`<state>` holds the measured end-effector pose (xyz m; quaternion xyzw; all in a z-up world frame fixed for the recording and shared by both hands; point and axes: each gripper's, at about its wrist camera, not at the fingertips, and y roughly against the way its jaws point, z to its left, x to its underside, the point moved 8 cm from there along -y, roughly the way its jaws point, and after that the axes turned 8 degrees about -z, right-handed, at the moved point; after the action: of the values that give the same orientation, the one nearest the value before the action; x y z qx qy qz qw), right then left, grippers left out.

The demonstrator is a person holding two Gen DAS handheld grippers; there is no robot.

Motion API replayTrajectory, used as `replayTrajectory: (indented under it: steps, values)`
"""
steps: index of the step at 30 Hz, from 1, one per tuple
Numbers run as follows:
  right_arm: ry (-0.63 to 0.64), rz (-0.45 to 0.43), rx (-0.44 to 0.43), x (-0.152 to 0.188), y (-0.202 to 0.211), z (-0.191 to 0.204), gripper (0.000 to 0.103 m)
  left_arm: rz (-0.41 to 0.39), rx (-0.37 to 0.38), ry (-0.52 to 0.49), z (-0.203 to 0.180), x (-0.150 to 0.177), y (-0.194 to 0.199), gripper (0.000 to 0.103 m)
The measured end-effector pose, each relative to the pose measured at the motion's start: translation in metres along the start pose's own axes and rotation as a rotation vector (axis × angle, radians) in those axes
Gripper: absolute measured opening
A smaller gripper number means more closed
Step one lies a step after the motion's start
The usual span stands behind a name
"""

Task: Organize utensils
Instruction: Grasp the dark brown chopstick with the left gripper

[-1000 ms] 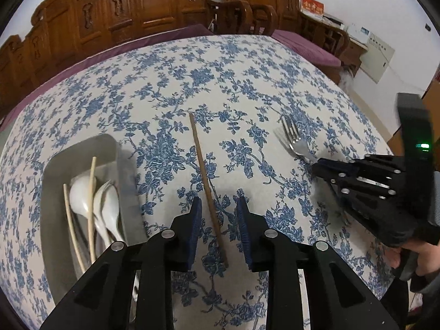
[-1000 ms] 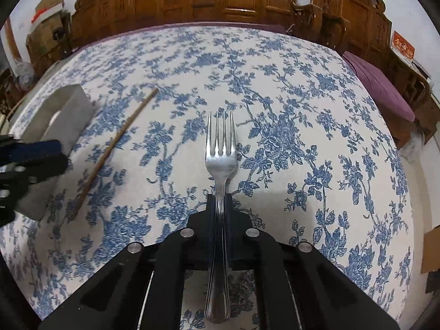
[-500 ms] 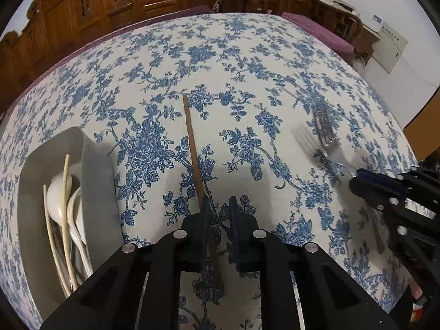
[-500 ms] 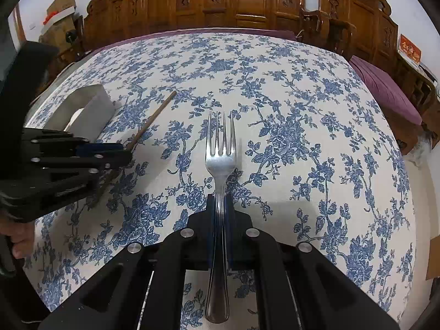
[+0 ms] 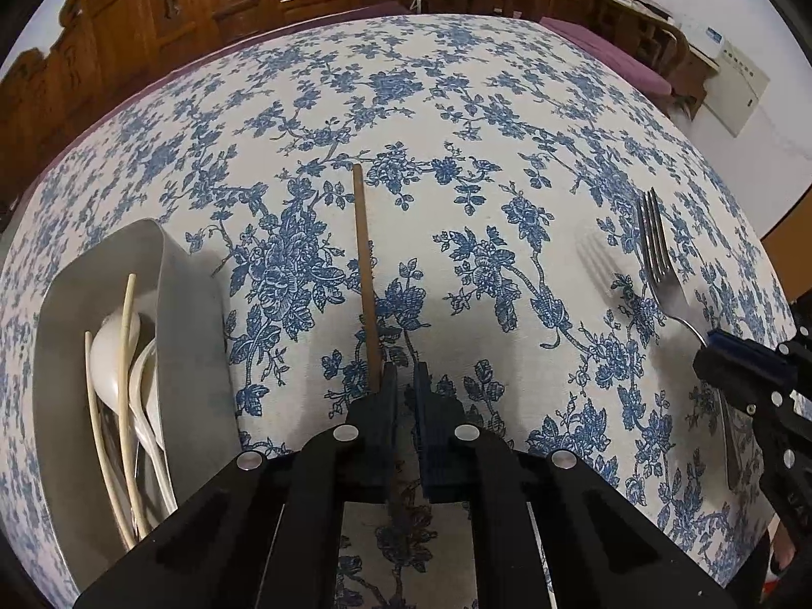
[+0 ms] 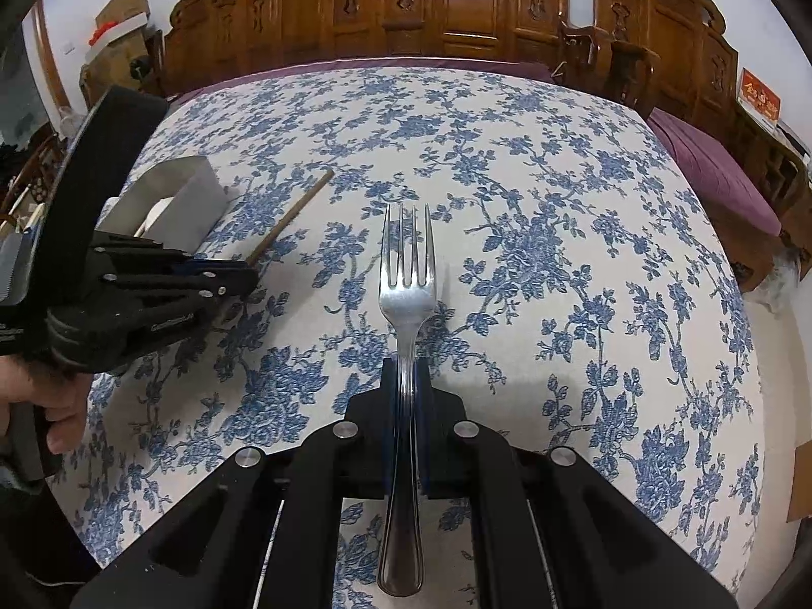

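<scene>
My left gripper [image 5: 403, 380] is shut on a brown chopstick [image 5: 364, 274] that points away over the floral tablecloth; the same chopstick shows in the right wrist view [image 6: 292, 215]. My right gripper [image 6: 406, 375] is shut on a steel fork [image 6: 406, 274], tines forward, held above the cloth. The fork [image 5: 660, 259] and right gripper [image 5: 720, 345] also show at the right of the left wrist view. A grey utensil tray [image 5: 188, 335] to the left holds white spoons [image 5: 109, 335] and pale chopsticks [image 5: 124, 355].
The tray [image 6: 198, 193] also appears at the left of the right wrist view, behind the left gripper [image 6: 243, 274]. Carved wooden chairs [image 6: 457, 5] ring the far side of the table. The table edge drops off at the right [image 6: 761, 355].
My left gripper closed on the brown chopstick and lifted it from the cloth. My right gripper has risen a little with the fork.
</scene>
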<state>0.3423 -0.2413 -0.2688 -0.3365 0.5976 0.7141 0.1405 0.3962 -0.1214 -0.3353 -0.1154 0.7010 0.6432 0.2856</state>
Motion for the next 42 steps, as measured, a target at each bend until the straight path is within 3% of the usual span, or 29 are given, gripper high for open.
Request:
replayTrajectory:
  steps: [3,9,21,22,24,34,36,42]
  values:
    - [0.008,-0.004,-0.005,0.000,0.002,0.005,0.008,-0.005,0.024,0.010,0.001,0.002,0.001,0.000]
    - [0.007,-0.011,-0.015,-0.001,0.004,0.009,0.008,-0.010,0.052,0.009,0.001,0.004,0.003,0.000]
    - [0.008,-0.019,-0.020,-0.003,0.008,0.012,0.008,-0.046,0.040,0.012,0.004,-0.004,0.016,0.000]
    - [0.008,-0.019,-0.022,-0.003,0.008,0.013,0.008,-0.043,0.037,0.013,0.005,-0.004,0.015,0.001]
    - [0.008,-0.020,-0.026,-0.003,0.008,0.014,0.008,-0.038,0.023,0.004,0.006,-0.004,0.013,0.012]
    - [0.001,-0.019,-0.039,-0.001,0.006,0.015,0.008,-0.004,-0.004,-0.023,0.007,0.001,-0.001,0.013]
    - [0.001,-0.019,-0.038,-0.001,0.006,0.014,0.008,-0.003,0.016,-0.017,0.006,0.001,-0.001,0.005]
    - [0.000,-0.020,-0.031,-0.003,0.009,0.013,0.008,-0.013,0.027,-0.023,0.003,0.004,0.005,0.004]
